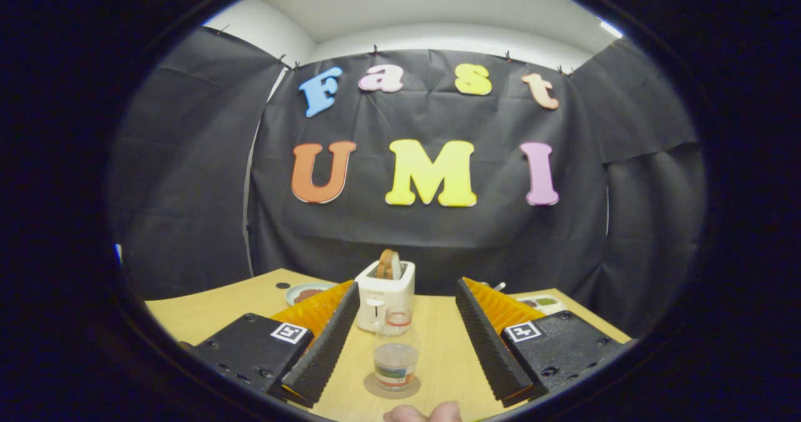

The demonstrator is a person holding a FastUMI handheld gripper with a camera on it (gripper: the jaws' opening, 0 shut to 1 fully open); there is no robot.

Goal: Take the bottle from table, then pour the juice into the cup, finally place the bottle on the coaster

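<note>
A clear plastic bottle (pixel 395 356) with a coloured label band stands upright on a round brownish coaster (pixel 375 389) on the wooden table (pixel 206 312). Its narrower top carries a reddish ring. My gripper (pixel 407 285) is open, its two black ribbed fingers (pixel 331 340) wide apart on either side of the bottle. Neither finger touches the bottle. I cannot tell whether the clear top part is the bottle's neck or a separate cup behind it.
A white toaster (pixel 385 297) with a slice of bread in its slot stands just beyond the bottle. A plate (pixel 305 293) with something brown lies to the far left, a small flat dish (pixel 542 301) to the far right. A person's fingertips (pixel 423 413) show below the coaster.
</note>
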